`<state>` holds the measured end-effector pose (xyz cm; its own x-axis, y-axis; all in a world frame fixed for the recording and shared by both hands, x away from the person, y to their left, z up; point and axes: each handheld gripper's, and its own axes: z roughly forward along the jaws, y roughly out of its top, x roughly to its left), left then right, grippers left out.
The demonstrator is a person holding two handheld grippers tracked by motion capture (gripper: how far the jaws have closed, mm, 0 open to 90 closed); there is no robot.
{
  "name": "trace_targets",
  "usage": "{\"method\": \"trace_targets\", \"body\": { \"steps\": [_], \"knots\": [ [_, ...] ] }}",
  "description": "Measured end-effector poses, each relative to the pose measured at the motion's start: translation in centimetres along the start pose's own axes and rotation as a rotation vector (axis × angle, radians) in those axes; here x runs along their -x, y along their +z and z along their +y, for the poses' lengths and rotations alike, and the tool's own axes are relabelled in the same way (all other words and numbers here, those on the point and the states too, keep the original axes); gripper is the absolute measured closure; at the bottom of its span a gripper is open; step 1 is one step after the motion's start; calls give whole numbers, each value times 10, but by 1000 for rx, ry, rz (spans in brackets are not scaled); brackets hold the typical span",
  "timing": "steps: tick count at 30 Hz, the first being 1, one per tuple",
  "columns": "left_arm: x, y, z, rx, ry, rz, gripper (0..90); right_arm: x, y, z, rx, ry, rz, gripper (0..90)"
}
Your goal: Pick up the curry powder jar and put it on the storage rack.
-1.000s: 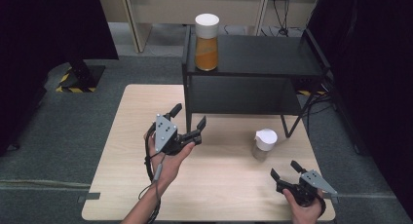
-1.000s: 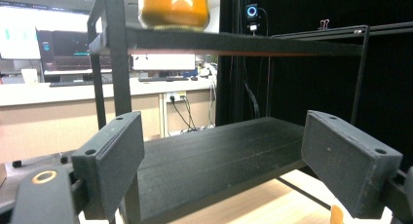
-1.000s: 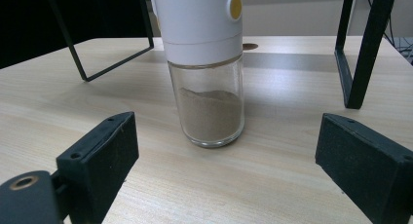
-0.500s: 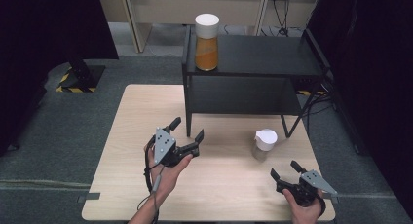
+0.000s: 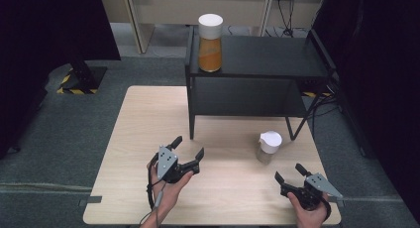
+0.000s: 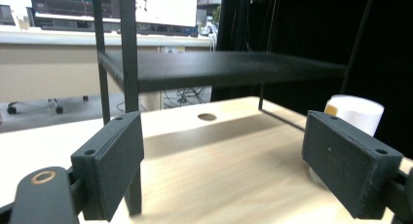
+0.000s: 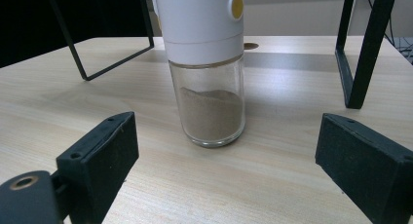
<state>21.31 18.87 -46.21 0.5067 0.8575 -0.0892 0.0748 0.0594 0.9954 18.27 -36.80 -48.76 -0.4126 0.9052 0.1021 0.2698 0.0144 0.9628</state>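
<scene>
My left gripper [image 5: 187,147] hovered over the wooden table [image 5: 133,124], just in front of the black shelf's front left leg [image 5: 191,121], its jaws spread wide with nothing between them. In the left gripper view the shelf's lower board [image 6: 219,68] ran across above the jaws, and the white cap of the small jar [image 6: 354,112] peeked over the right-hand jaw.

Up on the black shelf [image 5: 267,52], at its left end, stood a tall jar of orange stuff with a white lid [image 5: 210,43], well apart from both of my grippers.

Further right, the small glass jar [image 5: 268,146] stood upright on the table near the shelf's right leg. The right gripper view showed it holding brown powder [image 7: 211,114] under a white cap [image 7: 199,19] with a yellow dot.

My right gripper [image 5: 289,172] sat near the table's front right corner, held in my hand [image 5: 307,215], jaws gaping and empty, pointed at the small jar, which stood near but clear of them.
</scene>
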Motion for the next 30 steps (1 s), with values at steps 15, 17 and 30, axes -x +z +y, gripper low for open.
{"method": "trace_targets", "body": {
  "steps": [15,17,30],
  "knots": [
    [-6,-10,-33,-48,-10,20,142,-1,0,0,0,0,-1,86],
    [-6,-10,-36,-51,-1,26,141,-1,0,0,-1,0,-1,86],
    [-4,-12,-49,-73,44,41,141,0,0,0,-2,0,1,85]
  ]
}}
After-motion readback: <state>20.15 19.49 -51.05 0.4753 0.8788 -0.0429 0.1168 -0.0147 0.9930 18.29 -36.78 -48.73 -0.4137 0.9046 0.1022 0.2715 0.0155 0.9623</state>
